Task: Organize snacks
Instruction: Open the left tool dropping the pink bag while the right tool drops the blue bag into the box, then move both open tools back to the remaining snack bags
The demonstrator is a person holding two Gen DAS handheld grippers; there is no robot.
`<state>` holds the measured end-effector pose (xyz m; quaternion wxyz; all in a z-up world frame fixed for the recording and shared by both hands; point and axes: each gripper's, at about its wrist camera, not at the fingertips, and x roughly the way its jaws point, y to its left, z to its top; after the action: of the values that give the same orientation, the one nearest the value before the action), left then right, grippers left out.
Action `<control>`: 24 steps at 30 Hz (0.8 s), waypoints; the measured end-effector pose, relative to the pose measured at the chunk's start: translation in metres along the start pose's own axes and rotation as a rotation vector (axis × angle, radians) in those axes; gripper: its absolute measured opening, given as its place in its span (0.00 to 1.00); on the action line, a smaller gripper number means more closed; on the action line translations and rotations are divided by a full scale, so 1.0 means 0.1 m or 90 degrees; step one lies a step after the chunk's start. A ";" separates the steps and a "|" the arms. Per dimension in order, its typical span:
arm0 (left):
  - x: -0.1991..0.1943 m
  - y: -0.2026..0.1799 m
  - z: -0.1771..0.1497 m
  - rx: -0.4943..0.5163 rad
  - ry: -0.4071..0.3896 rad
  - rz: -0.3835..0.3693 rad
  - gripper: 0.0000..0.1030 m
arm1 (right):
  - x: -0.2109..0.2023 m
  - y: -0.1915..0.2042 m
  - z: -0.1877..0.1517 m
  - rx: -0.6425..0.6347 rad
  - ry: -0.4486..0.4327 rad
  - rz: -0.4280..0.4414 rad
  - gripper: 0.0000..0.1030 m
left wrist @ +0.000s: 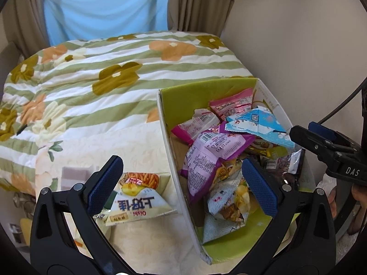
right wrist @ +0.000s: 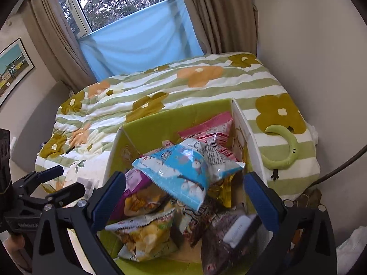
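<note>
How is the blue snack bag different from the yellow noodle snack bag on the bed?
The blue snack bag lies on top of the pile inside the green box; the yellow noodle snack bag lies alone on the bedcover, outside the box. The blue snack bag is printed with small white figures, the yellow noodle snack bag with crunchy sticks and big letters. Each sits in front of a different gripper's open jaws, and neither is gripped. Both are small sealed packets.

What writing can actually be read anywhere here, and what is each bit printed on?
"Oishi" and "上好佳", upside down: the white snack packet lying on the bed beside the box.
"DAS": the black body of the right gripper.
Partly readable, starting "CanRobot": the left gripper's body.
Barcodes and small print on the purple packet, pink packet and box wall: too small to read.
</note>
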<state>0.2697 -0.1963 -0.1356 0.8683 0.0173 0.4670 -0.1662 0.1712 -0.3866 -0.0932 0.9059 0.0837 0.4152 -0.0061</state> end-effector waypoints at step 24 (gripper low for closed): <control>-1.25 0.91 -0.64 -0.025 -0.067 0.066 0.99 | -0.77 1.16 -0.44 -0.061 -0.091 -0.014 1.00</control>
<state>0.1826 -0.0642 -0.0809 0.8994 0.0153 0.4221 -0.1125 0.0971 -0.2700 -0.0462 0.9360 0.0348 0.3504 -0.0020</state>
